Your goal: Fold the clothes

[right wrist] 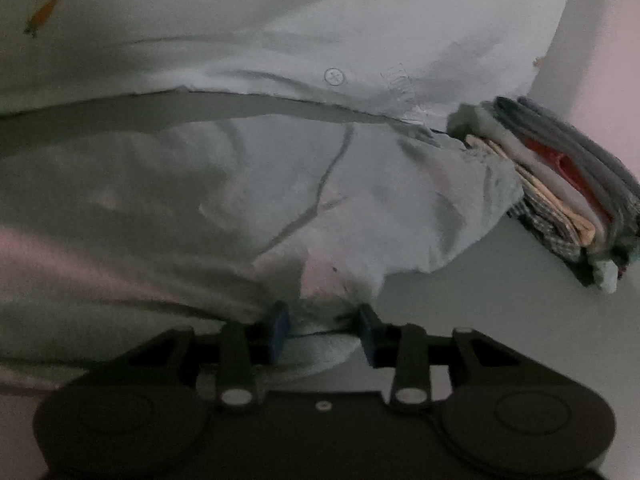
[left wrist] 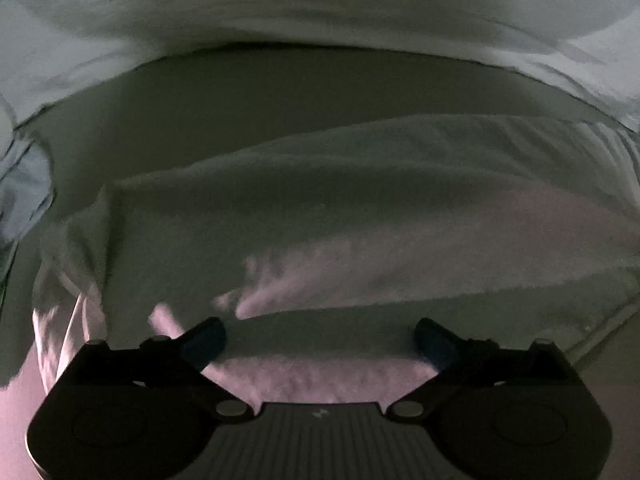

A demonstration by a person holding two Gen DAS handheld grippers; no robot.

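A soft, light, limp white garment (right wrist: 224, 184) is seen spread on the bench just ahead of both grippers, best taken at a hem, the left gripper (left wrist: 320, 340) spread wide and empty, the right gripper (right wrist: 324, 334) half-closed around a fold, contact uncertain.

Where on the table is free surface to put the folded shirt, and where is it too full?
Bare table shows in the right wrist view, between the white garment and the stack of folded clothes. A bare strip shows in the left wrist view between two parts of the white cloth. By the stack it is crowded.
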